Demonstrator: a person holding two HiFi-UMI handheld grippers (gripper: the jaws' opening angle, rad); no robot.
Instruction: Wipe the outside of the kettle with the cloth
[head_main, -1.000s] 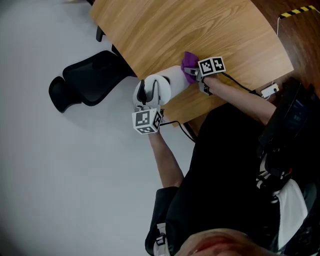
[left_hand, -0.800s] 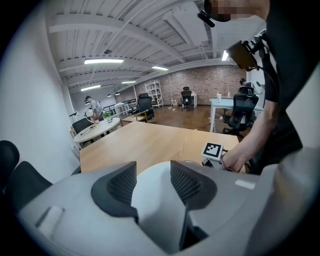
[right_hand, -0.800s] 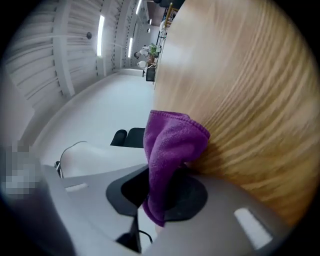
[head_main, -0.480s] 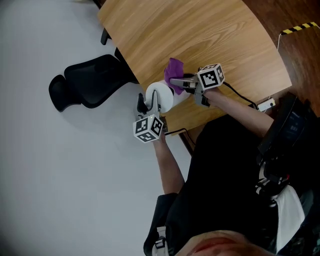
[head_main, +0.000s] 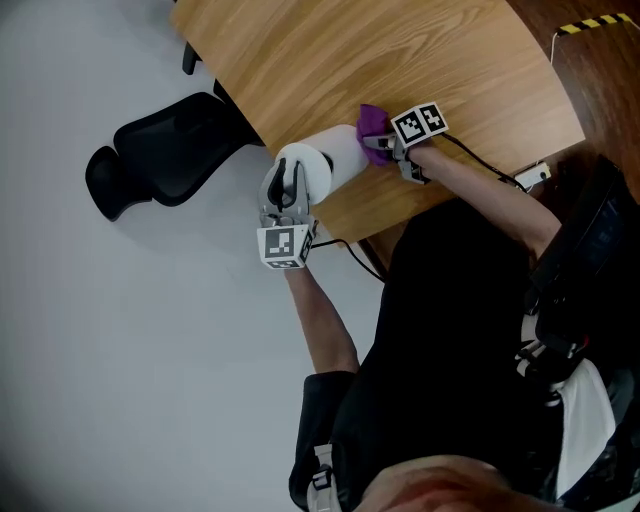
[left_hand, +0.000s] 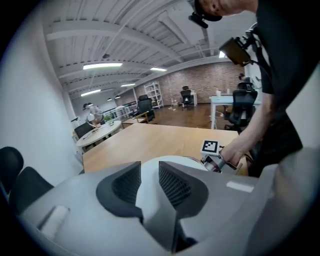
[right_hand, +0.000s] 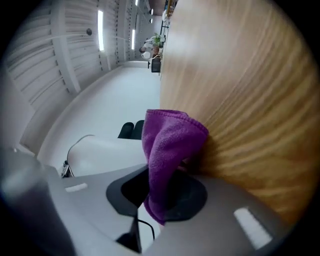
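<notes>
My left gripper (left_hand: 150, 176) has just been closing its jaws. They now pinch a thin white strip of the kettle (head_main: 325, 162) between the ribbed dark pads (left_hand: 174, 186). Just beyond the tips the kettle's smooth, glossy body swells into a rounded dome.

From the head view, the kettle sits at the edge of the wood-grain table (head_main: 440, 60). Its long axis runs from my left jaws across to my right ones, with the rounded end toward the left. I cannot tell whether it stands upright or is tipped.

My right gripper (right_hand: 162, 186) is clamped on a fuzzy purple cloth (right_hand: 170, 142), which bunches into a soft fold ahead of the tips. The kettle's white wall is just to one side of those jaws and the tabletop is close on the other.

A black office chair (head_main: 170, 150) stands on the pale floor behind the left jaws, well clear of them. A thin black cable (head_main: 480, 170) trails back from the right gripper across the table's corner.
</notes>
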